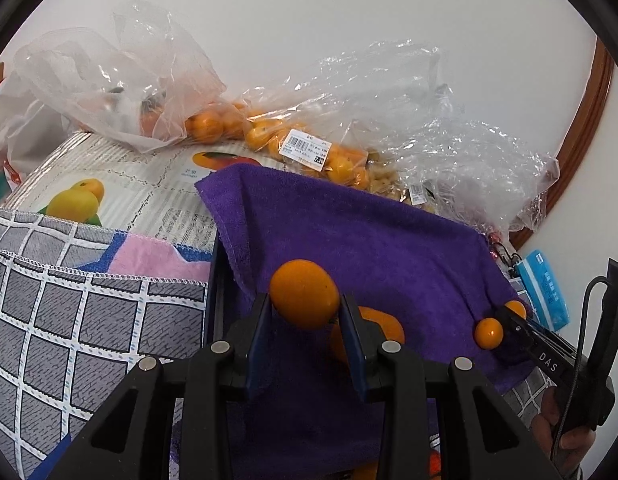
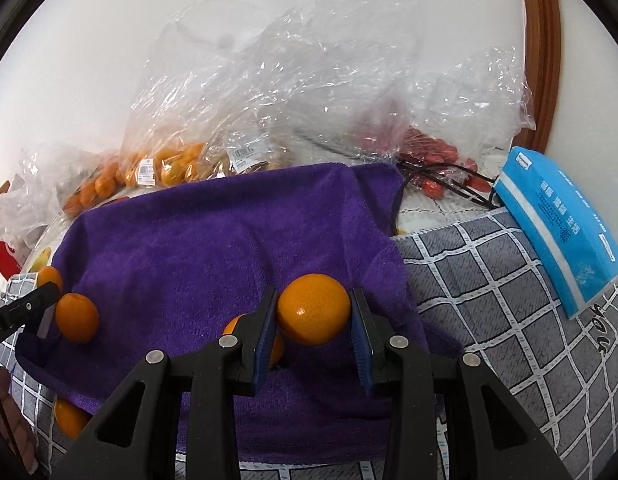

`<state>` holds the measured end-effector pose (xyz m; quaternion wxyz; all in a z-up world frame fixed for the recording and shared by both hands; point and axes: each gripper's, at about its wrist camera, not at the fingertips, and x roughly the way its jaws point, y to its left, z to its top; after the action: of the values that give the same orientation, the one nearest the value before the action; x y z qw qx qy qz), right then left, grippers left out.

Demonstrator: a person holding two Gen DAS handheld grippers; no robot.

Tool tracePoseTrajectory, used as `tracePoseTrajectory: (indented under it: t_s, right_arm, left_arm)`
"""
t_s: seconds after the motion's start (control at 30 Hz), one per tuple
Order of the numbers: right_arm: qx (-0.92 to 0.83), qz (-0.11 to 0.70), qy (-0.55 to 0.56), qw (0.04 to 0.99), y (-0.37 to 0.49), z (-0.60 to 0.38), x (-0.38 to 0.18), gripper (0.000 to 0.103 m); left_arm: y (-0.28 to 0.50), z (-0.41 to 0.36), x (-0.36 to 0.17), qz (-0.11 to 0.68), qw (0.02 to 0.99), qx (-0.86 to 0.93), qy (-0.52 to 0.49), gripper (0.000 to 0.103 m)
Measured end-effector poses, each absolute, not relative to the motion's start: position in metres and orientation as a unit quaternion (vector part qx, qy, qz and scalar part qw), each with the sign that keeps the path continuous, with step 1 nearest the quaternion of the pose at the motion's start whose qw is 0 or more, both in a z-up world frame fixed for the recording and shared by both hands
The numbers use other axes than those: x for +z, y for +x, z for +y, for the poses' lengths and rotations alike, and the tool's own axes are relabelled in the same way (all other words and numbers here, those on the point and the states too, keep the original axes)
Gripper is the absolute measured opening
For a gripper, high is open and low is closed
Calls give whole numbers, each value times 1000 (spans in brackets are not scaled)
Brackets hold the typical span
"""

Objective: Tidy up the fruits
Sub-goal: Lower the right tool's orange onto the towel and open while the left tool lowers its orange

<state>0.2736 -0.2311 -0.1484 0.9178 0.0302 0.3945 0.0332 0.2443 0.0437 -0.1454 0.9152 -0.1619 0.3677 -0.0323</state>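
While each gripper pinches one orange, the aim, as I judge it, is to bring both down gently onto the towel [image 2: 213, 248] so neither rolls off. The left gripper [image 1: 305, 316] has its jaws closed to the width of its orange [image 1: 304, 294], the blue pads flat on either side. The right gripper [image 2: 313, 322] clamps its orange [image 2: 313, 309] the same way. Both fruits sit above the purple cloth, so lower first and open slowly, away from the loose fruit [image 2: 251, 334] beneath. Behind the towel lie the bags [image 2: 269, 120] of more fruit.

Whether either orange touches the cloth cannot be told. What the towel covers is hidden, and the bag labels are too small to read.
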Motion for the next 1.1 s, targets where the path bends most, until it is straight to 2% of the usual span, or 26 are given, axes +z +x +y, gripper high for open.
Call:
tracePoseTrajectory:
  t_s: [0.53, 0.93, 1.1]
  right_arm:
    - [35, 388, 20, 921, 268, -228, -146, 35]
    - [31, 348, 23, 937, 256, -229, -134, 62]
    - [43, 335, 23, 941, 253, -227, -131, 62]
  left_arm:
    - [242, 39, -143, 364, 920, -29, -143, 33]
    - [236, 39, -134, 345, 927, -30, -144, 33]
    - [231, 41, -129, 331, 932, -27, -147, 38]
